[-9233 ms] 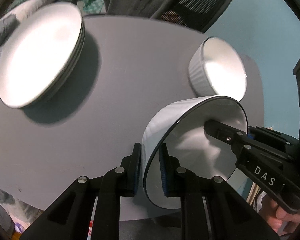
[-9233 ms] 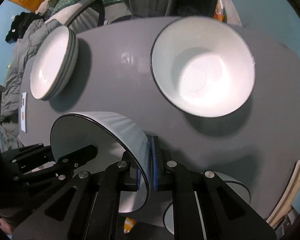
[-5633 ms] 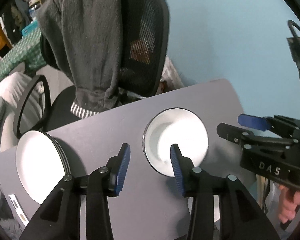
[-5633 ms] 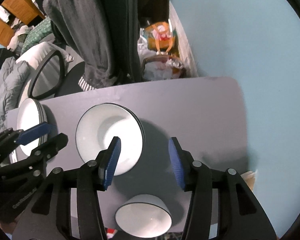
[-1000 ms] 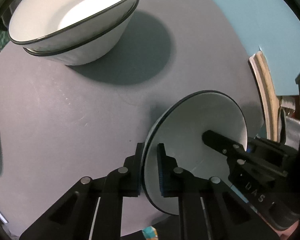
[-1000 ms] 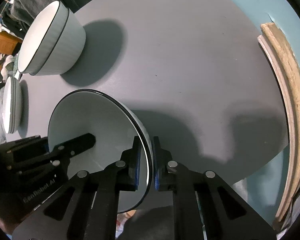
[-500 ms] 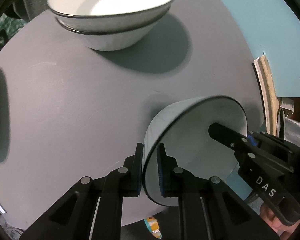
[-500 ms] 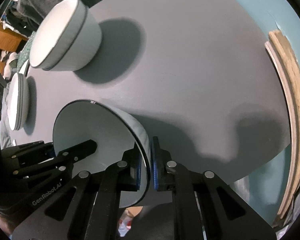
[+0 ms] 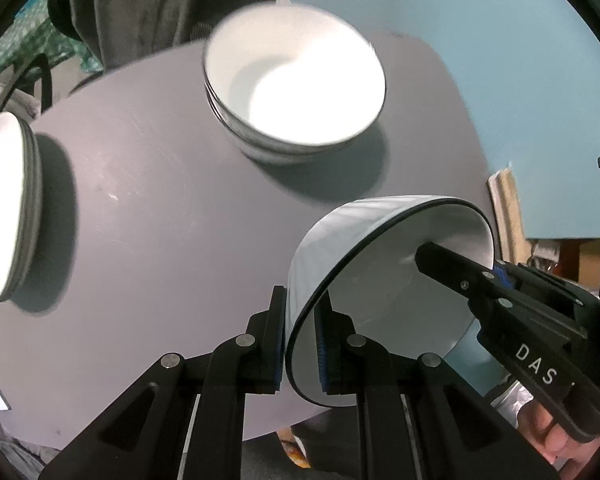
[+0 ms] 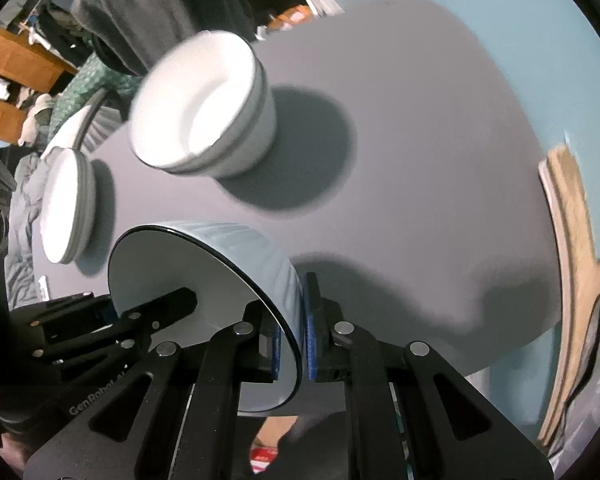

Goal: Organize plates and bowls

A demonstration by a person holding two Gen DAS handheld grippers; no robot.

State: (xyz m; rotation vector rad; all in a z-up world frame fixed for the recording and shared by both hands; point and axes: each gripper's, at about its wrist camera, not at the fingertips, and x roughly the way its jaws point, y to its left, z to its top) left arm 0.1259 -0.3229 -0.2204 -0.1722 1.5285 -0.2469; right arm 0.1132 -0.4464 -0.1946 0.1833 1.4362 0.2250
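From the left wrist, the left gripper (image 9: 300, 336) pinches the rim of a white bowl (image 9: 384, 280), tilted; stacked bowls (image 9: 296, 92) sit ahead of the fingers. From the right wrist, the right gripper (image 10: 294, 334) clamps the opposite rim; the bowl seems clear of the grey table (image 10: 420, 160).

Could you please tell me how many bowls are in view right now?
3: two bowls nested as a stack at the far side of the table, and one held bowl gripped at opposite rims by the left gripper and right gripper. More could be nested unseen.
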